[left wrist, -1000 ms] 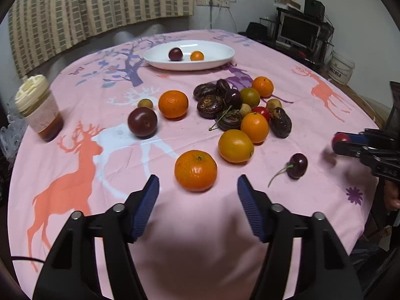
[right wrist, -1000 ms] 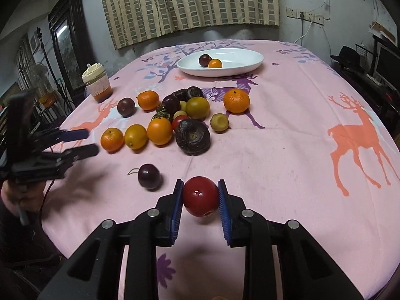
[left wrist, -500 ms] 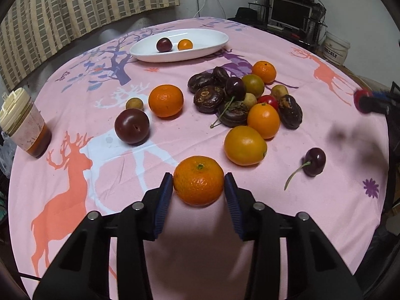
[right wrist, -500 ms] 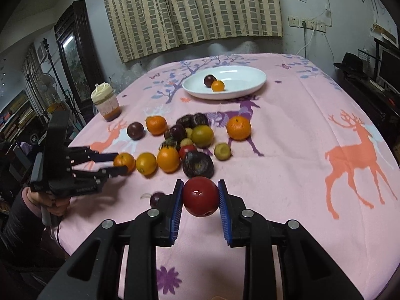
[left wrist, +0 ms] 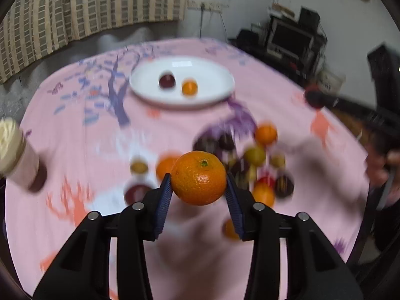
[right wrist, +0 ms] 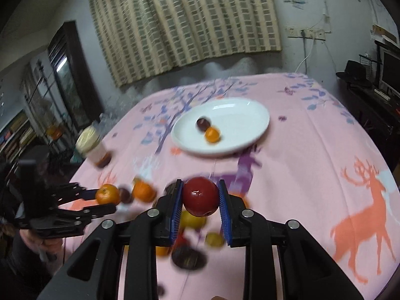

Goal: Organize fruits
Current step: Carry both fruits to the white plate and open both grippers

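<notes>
Fruits of two kinds aloft at once: a round orange mandarin with pebbled peel and green stem scar (left wrist: 199, 177), clamped between the blue ribbed pads (left wrist: 163, 200) of the left gripper (left wrist: 199, 195), and a glossy dark-red round fruit, plum or small apple, (right wrist: 200, 197) pinched between the blue pads of the right gripper (right wrist: 200, 207). Both held at the widest girth, clear of the cloth, pointed toward the white oval ceramic plate (right wrist: 252, 135). Probably light, both; the mandarin likely soft under a loose skin, so bruised by a hard squeeze, while the red one looks firm and slick, apt to squirt out unless held across the middle. Already on the plate: a dark plum (right wrist: 203, 123) touching a small orange fruit (right wrist: 212, 135). Left on the table below, blurred by motion: a loose heap of remaining fruit (left wrist: 250, 165), oranges, dark wrinkled ones, yellow-green ones, exact count not readable. Underneath, a pink tablecloth printed with orange deer and purple trees (right wrist: 312, 155), soft, likely to let round things roll. Near the left edge, a lidded plastic cup with brown contents (right wrist: 93, 147). Around it, a dim room: striped beige curtain (right wrist: 185, 22), dark cabinet, monitor and clutter on the right.
</notes>
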Tool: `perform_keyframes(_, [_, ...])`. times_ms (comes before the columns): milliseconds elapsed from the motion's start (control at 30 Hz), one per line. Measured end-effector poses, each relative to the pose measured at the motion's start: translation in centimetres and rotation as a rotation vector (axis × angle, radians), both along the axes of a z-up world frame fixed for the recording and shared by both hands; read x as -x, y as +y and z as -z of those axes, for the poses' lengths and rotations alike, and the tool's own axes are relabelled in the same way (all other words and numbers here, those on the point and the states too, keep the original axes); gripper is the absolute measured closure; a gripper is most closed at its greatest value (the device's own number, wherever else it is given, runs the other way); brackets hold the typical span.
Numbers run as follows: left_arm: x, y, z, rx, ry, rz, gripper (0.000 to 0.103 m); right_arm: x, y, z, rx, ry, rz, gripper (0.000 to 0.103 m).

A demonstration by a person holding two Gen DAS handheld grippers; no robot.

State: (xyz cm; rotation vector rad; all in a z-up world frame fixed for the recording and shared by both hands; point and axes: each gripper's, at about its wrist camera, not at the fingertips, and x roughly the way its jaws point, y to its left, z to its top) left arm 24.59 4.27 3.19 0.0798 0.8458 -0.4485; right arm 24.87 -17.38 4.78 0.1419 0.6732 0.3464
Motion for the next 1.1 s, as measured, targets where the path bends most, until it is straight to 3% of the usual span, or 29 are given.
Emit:
perform_keyframes(133, [-8.1, -2.1, -1.9, 0.012, -0.024, -0.075, 0.061, -7.7, 0.2, 0.6, -0.02, -0.007, 0.047, 0.074])
perform_keyframes(300, [-16.5, -4.8, 0.6, 0.004, 0.03, -0.128, 0.061, -15.8, 1.2, 3.9, -0.009, 0.058, 0.033, 0.074])
perform_keyframes(600, [-21.2, -5.6, 4.9, -0.048, 0.106, -0.179, 0.061, -20.2, 3.0, 7.4, 0.112, 0.157, 0.012, 0.073])
perform_keyframes(667, [-21.7, -5.2, 5.6, -0.048, 0.14, -0.206, 0.061, -20.4, 3.2, 7.7, 0.117, 0.167, 0.005, 0.052])
perform_keyframes(700, [-21.5, -4.8, 5.6, -0.042, 0.151, -0.216, 0.059, -20.3, 3.2, 7.7, 0.117, 0.17, 0.006, 0.028])
perform_keyframes(733, [-21.2, -4.7, 5.3, -0.037, 0.141, -0.217, 0.053, -20.0, 3.2, 7.4, 0.112, 0.167, 0.01, 0.026])
perform_keyframes(800, [-19.6, -4.3, 3.6, -0.049, 0.075, -0.237, 0.022, -18.4, 3.0, 6.0, 0.109, 0.132, 0.014, 0.026])
perform_keyframes(900, [-15.2, -3.6, 0.3, -0.056, -0.035, -0.231, 0.012, -14.4, 2.8, 3.5, 0.123, 0.065, 0.012, 0.026])
perform_keyframes(967, [-11.8, -3.0, -1.2, -0.049, -0.079, -0.223, 0.005, -10.7, 2.5, 2.2, 0.12, 0.028, -0.002, 0.019])
perform_keyframes(1000, [-9.5, -2.6, -1.8, -0.046, -0.101, -0.224, 0.005, -9.0, 2.5, 1.9, 0.117, 0.012, -0.01, 0.014])
perform_keyframes(1100, [-3.7, -1.7, -1.6, -0.09, -0.146, -0.231, 0.005, -2.6, 2.4, 2.4, 0.084, 0.003, -0.056, 0.013])
